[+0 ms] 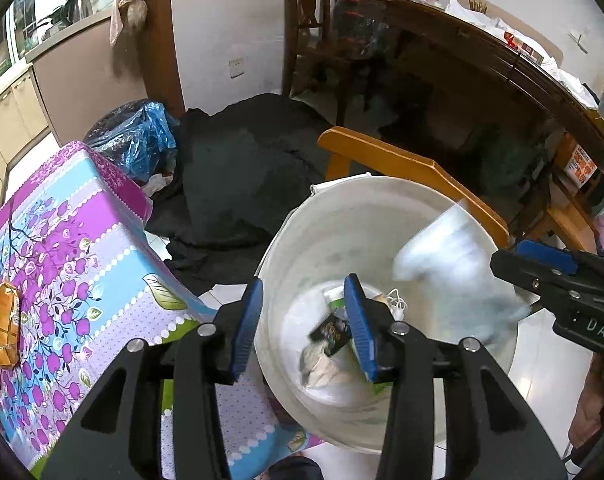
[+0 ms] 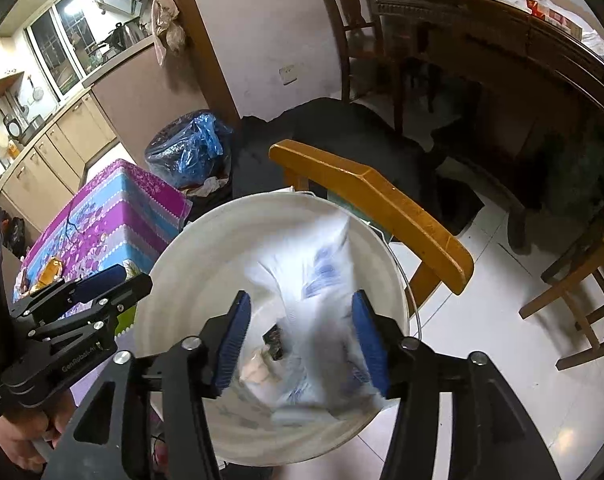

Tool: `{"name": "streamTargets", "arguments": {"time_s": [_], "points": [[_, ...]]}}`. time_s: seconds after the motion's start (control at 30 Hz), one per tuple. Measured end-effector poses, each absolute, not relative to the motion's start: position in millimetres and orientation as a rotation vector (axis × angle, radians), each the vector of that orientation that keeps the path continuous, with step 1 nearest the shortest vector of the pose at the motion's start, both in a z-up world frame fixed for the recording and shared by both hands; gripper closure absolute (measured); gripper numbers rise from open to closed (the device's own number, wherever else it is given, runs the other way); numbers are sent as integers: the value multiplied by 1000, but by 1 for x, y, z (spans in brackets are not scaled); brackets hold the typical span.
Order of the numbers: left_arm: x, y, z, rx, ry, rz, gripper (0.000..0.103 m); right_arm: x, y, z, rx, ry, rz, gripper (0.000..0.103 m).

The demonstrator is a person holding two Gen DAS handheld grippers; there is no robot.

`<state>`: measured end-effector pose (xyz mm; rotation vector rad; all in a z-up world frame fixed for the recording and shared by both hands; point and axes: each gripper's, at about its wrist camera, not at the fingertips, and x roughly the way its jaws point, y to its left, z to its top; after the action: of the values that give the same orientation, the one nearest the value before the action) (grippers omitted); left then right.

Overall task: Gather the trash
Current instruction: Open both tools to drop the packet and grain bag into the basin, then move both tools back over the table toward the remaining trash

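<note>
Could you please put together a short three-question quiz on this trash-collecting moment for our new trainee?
1. True or false: the white bucket already holds some trash.
2. What blurred thing is over the bucket's mouth: A) a white plastic bag, B) a glass bottle, C) a shoe?
3. Which piece of furniture stands right behind the bucket?

Key:
1. True: a dark wrapper and crumpled paper lie at the bottom.
2. A. It shows between the open fingers of the right gripper; the left gripper is open too and holds nothing.
3. The wooden chair, with the patterned tablecloth to the bucket's left.
</note>
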<state>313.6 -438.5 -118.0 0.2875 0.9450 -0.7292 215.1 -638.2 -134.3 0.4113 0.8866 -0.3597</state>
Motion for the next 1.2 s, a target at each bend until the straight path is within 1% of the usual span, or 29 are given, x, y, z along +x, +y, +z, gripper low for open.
{"name": "streamTargets", "arguments": {"time_s": [0.37,0.47,0.63,0.8,0.9,1.0,1.1,1.17,1.2], "points": [[310,-437,-114,287,935,-727,62,206,-636,-126,405,854,-360,46],[308,-433,-111,278,928,-727,59,201,-629,-119,384,832,-362,46],[303,-425,-104,279,910,-723,58,193,-616,-106,344,794,-368,38],[301,-414,-98,269,897,-711,57,182,-603,-93,301,752,-387,34],[298,-401,-93,266,872,-694,49,169,-592,-81,255,692,-406,27],[296,-381,-89,247,854,-682,43,153,-569,-67,210,595,-397,21],[296,-350,-83,216,832,-664,37,140,-545,-60,183,521,-363,18],[298,-324,-78,191,816,-653,35,133,-523,-57,169,477,-326,16],[298,-310,-75,177,808,-645,32,131,-510,-57,166,459,-291,15]]}}
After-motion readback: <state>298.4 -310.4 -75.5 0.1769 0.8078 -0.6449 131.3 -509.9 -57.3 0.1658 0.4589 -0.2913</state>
